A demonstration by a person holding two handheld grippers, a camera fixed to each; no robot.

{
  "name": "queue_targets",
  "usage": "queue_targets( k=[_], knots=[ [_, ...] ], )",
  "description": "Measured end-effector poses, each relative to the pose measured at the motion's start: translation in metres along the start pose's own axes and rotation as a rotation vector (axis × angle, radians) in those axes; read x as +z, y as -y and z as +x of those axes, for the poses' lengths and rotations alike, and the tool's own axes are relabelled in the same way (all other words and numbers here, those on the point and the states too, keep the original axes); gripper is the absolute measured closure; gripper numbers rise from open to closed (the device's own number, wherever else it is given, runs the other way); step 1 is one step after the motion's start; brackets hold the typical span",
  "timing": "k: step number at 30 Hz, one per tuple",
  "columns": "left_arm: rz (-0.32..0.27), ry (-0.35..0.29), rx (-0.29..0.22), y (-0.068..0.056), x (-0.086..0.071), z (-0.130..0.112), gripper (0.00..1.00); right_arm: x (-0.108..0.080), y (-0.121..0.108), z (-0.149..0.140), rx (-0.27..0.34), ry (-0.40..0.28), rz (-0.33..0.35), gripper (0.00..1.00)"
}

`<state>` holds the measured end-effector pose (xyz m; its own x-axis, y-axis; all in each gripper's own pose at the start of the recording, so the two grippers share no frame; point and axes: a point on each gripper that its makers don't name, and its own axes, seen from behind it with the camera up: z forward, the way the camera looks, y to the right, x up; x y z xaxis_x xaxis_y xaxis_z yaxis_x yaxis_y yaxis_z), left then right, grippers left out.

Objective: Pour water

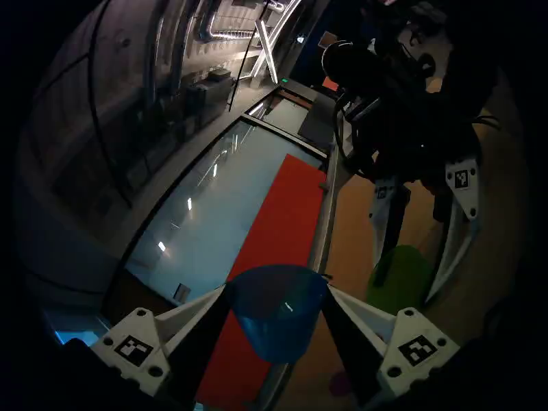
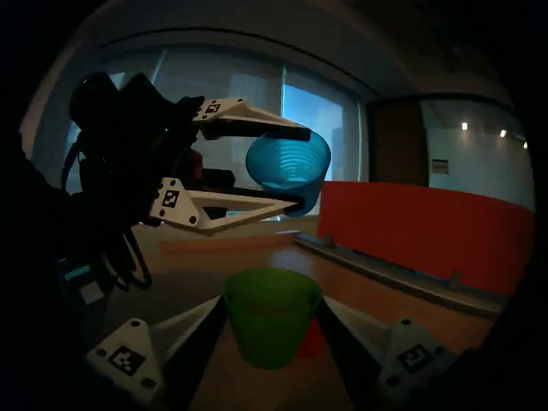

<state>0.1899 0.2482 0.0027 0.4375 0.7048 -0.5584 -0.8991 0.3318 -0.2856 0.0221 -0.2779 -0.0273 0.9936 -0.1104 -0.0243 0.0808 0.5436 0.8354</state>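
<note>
A translucent blue cup sits between the fingers of my left gripper, which is shut on it. In the right gripper view the blue cup hangs tipped on its side in the left gripper, its mouth turned toward the camera, above and beyond the green cup. My right gripper is shut on an upright green cup just over the wooden table. The left gripper view shows that green cup in the right gripper. No stream of water is visible.
A red partition panel with a metal rail along its foot borders the table. Large windows stand behind. A small red object lies on the table behind the green cup. A person's dark sleeve is at the left.
</note>
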Motion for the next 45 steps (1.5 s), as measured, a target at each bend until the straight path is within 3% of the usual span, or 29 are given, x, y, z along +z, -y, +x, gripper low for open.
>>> queue_targets(
  k=[26,45],
  knots=[
    [0.035,0.003,0.111,0.011,-0.001,0.003,0.11,0.001,0.001,0.002,-0.009,0.001,0.003,0.09],
    [0.05,-0.003,0.164,0.014,-0.009,0.013,0.11,0.001,-0.001,0.005,-0.014,-0.002,0.0,0.09]
  ],
)
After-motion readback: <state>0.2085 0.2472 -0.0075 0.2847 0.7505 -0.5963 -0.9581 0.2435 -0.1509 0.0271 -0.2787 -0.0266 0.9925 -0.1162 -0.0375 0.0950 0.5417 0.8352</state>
